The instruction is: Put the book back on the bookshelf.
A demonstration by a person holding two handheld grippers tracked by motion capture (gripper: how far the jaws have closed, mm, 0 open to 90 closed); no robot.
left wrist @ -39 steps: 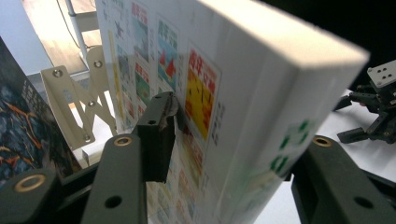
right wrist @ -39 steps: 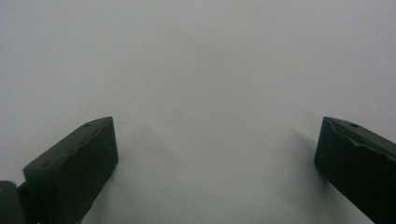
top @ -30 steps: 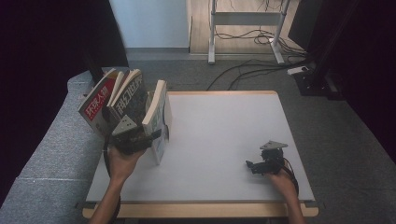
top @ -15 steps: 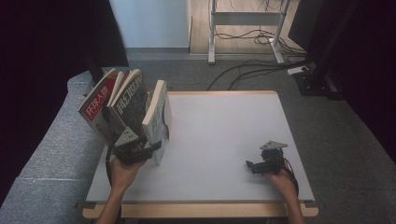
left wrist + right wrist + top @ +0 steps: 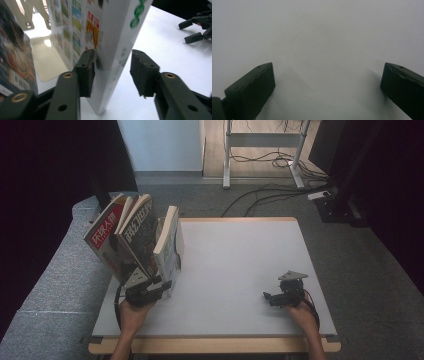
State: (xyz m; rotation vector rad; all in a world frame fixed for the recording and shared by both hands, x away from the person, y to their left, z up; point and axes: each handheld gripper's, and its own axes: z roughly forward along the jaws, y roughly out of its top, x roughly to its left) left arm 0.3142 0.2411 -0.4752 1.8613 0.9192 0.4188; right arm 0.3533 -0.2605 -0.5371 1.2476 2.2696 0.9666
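The left gripper point(image 5: 112, 72) straddles the lower edge of the upright white-spined book point(image 5: 110, 37) at the table's point(image 5: 235, 270) left; its jaws have just been closing, one pad touching, one clear. This placement prepares a clamp. The right gripper point(image 5: 327, 85) rests spread wide.

red magazine point(image 5: 102, 239): "环球人物" | dark magazine point(image 5: 137, 227): "科幻世界"

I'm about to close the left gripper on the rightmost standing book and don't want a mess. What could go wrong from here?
1. The left gripper, whose jaws have just been closing, has one pad on the white book and the other apart from it, so closing may push it sideways.
2. The grip sits low at its bottom corner; the book could pivot.
3. The leaning magazines beside it may topple once it moves.
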